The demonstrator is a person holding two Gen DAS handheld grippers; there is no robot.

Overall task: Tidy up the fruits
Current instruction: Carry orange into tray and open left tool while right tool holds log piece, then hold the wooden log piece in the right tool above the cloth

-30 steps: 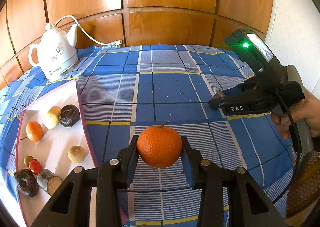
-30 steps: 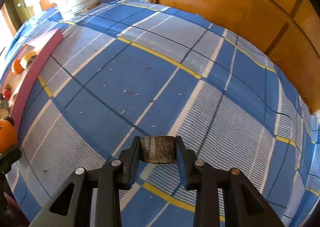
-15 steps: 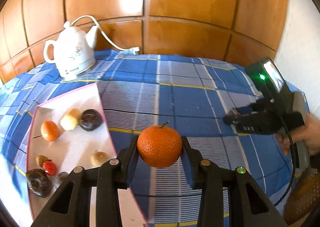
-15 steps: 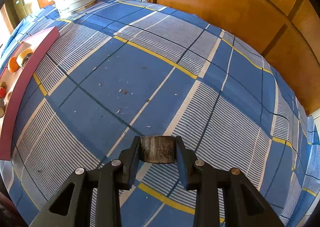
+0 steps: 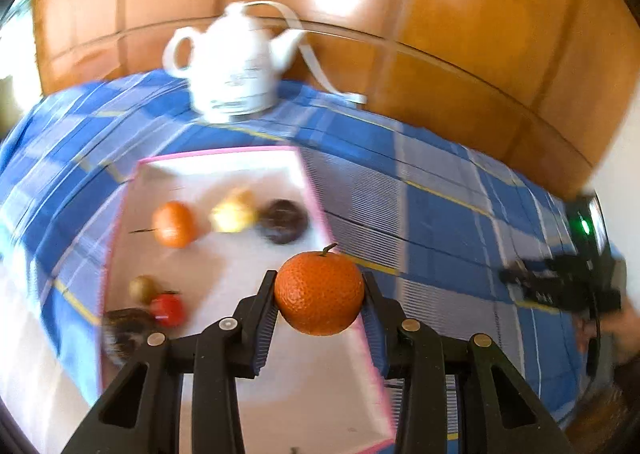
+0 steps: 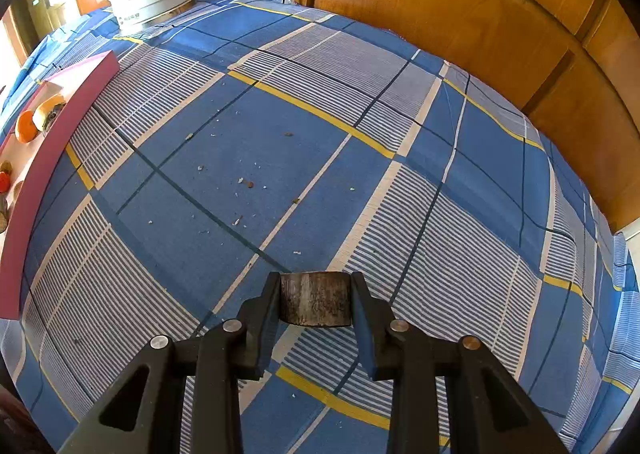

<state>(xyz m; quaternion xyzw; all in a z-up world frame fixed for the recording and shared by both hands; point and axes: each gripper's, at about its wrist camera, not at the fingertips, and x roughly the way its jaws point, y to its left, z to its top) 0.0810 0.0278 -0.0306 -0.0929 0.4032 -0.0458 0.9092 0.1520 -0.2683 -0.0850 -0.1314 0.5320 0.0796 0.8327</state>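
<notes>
The left gripper (image 5: 320, 296) is pinching a tangerine (image 5: 319, 292) between its pads, carrying it over the right-hand rim of the pink-edged tray (image 5: 316, 189). The tray's bare white floor is lying at about nine to ten o'clock from the fruit, beside the dark round fruit (image 5: 283, 220). The right gripper (image 6: 315, 298), well apart over the checked tablecloth (image 6: 280, 125), is gripping a short grey-brown cylindrical piece (image 6: 315, 298), its axis running between the pads.

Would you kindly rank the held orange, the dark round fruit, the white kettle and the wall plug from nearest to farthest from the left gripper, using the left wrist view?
1. Orange, between the left gripper's fingers.
2. Dark round fruit, in the tray ahead.
3. White kettle, at the table's far edge.
4. Wall plug, behind the kettle, right.
</notes>
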